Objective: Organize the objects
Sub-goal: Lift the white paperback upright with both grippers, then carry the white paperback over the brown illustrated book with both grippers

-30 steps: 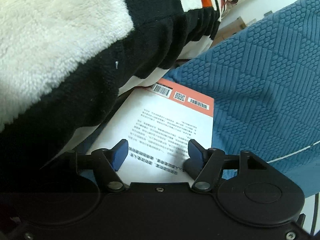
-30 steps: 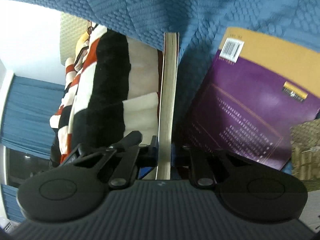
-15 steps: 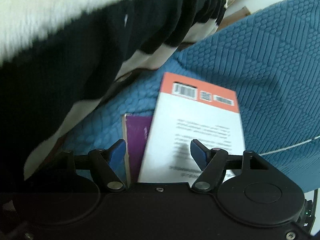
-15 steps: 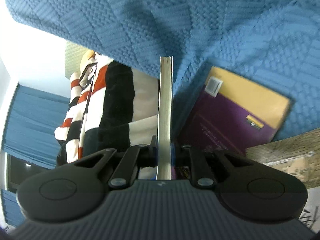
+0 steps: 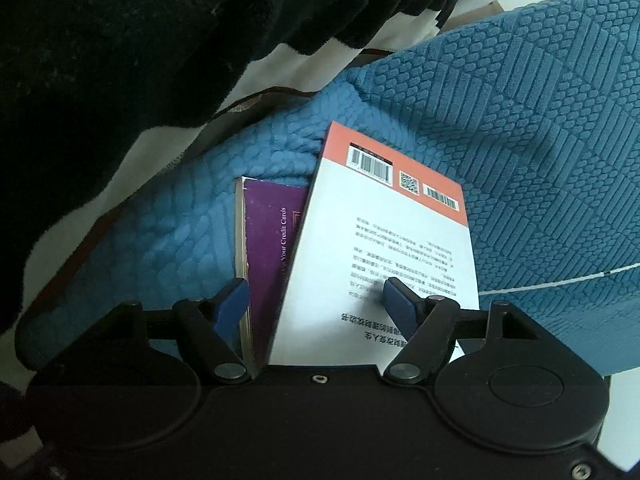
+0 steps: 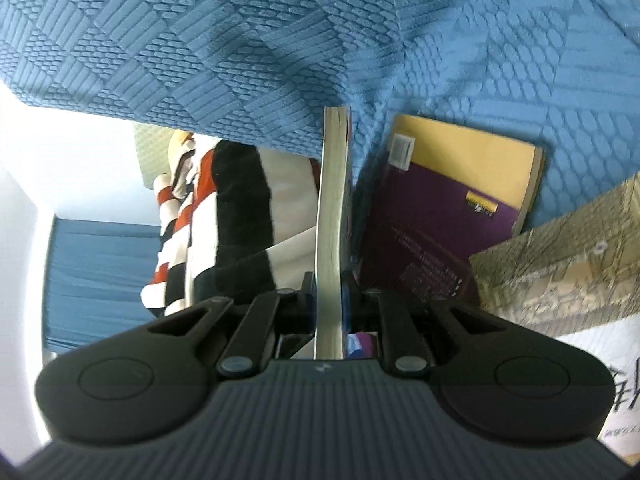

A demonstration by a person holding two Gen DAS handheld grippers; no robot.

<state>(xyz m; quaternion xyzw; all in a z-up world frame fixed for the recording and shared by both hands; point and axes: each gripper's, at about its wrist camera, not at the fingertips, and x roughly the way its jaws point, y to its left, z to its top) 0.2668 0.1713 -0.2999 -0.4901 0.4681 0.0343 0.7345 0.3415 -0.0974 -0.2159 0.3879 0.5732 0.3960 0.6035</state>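
The right tool (image 6: 329,304) is clamped on a thin book (image 6: 332,216) held edge-on, its pale page edges facing the camera and running straight up the middle of the view. Behind it spreads a blue textured bedspread (image 6: 280,40). Just right of the held book, a purple and yellow book (image 6: 448,208) lies on the bedspread. A patterned box (image 6: 560,264) overlaps that book's lower right corner. To the left lies a striped black, white and red blanket (image 6: 236,216), with a blue curtain (image 6: 96,280) beyond.
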